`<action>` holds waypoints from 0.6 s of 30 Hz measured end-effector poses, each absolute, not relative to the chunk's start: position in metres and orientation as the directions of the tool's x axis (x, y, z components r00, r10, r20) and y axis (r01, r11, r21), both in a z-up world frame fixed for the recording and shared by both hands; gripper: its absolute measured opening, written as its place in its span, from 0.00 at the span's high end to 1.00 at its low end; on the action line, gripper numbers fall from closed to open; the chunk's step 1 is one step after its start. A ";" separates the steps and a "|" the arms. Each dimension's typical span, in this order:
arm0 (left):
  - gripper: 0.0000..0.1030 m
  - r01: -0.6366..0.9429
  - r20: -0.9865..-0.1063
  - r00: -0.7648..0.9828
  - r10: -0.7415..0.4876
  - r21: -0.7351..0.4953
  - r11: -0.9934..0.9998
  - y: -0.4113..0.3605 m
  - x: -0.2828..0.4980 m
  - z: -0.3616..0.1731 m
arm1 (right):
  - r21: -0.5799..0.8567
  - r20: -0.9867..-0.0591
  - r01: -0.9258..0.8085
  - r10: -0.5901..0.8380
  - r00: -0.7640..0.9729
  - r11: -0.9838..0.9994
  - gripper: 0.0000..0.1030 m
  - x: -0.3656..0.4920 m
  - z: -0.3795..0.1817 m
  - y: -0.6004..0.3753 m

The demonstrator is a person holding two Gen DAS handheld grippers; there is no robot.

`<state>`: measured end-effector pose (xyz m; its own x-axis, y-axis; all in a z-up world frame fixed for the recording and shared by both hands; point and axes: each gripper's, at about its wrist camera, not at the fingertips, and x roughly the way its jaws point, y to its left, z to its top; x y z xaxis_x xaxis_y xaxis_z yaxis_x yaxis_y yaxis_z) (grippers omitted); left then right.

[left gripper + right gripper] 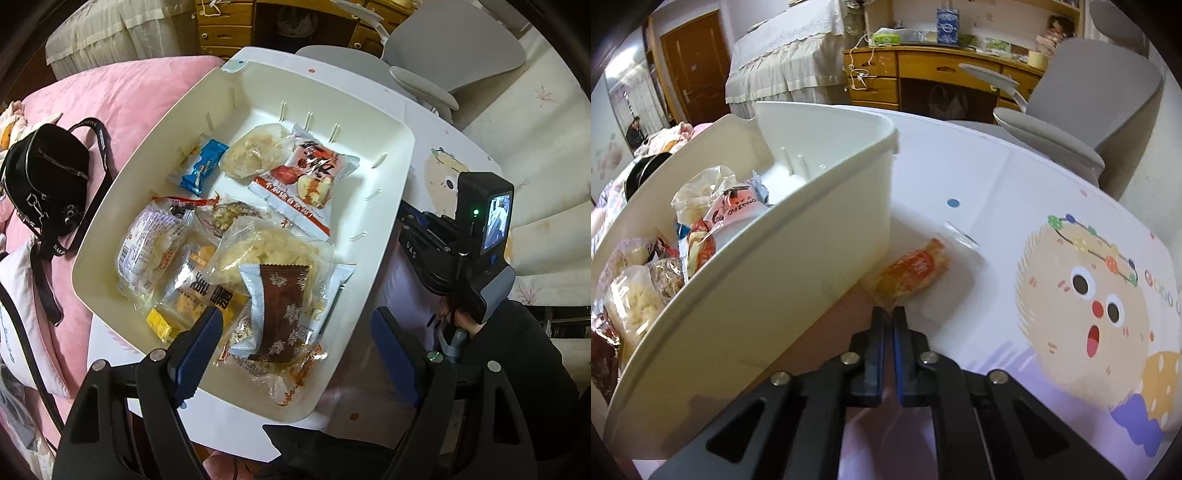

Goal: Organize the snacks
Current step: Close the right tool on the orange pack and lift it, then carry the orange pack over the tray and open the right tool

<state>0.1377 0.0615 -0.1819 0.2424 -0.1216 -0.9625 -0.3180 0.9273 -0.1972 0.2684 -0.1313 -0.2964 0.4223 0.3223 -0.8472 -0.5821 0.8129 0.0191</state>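
Note:
A cream plastic bin [373, 206] on the table holds several snack packets: a red-and-white one [314, 173], a blue one [201, 166] and a brown snowflake-print one [280, 306]. My left gripper [295, 345] hangs open over the bin's near end, with the brown packet below the gap and untouched. In the right wrist view, an orange snack packet [912, 273] in clear wrap lies on the table just outside the bin wall [768, 280]. My right gripper [889, 314] is shut, its tips pinching the near edge of that packet's wrapper.
The white table top [997, 206] carries a cartoon print [1082, 291]. A pink bed cover with a black bag [48, 184] lies left of the bin. A grey chair [1071, 122] and a wooden desk [923, 74] stand behind. A hand [465, 317] holds the right gripper's body.

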 end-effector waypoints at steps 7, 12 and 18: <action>0.21 -0.305 -0.951 0.282 -0.126 -0.214 0.928 0.059 0.136 -0.168 | 0.014 -0.851 -0.563 0.306 0.428 0.827 1.00 0.267 -0.285 -0.144; 0.21 -0.283 -0.937 0.320 -0.139 -0.234 0.930 0.055 0.137 -0.155 | 0.019 -0.842 -0.555 0.312 0.440 0.832 1.00 0.259 -0.264 -0.153; 0.21 -0.260 -0.906 0.394 -0.155 -0.272 0.927 0.056 0.132 -0.135 | 0.016 -0.826 -0.548 0.320 0.464 0.837 1.00 0.245 -0.234 -0.160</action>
<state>0.1323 0.0559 -0.1348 0.3944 -0.1548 -0.9058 -0.2599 0.9267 -0.2715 0.2447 -0.1596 -0.2344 0.4636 0.3195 -0.8264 -0.5476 0.8366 0.0162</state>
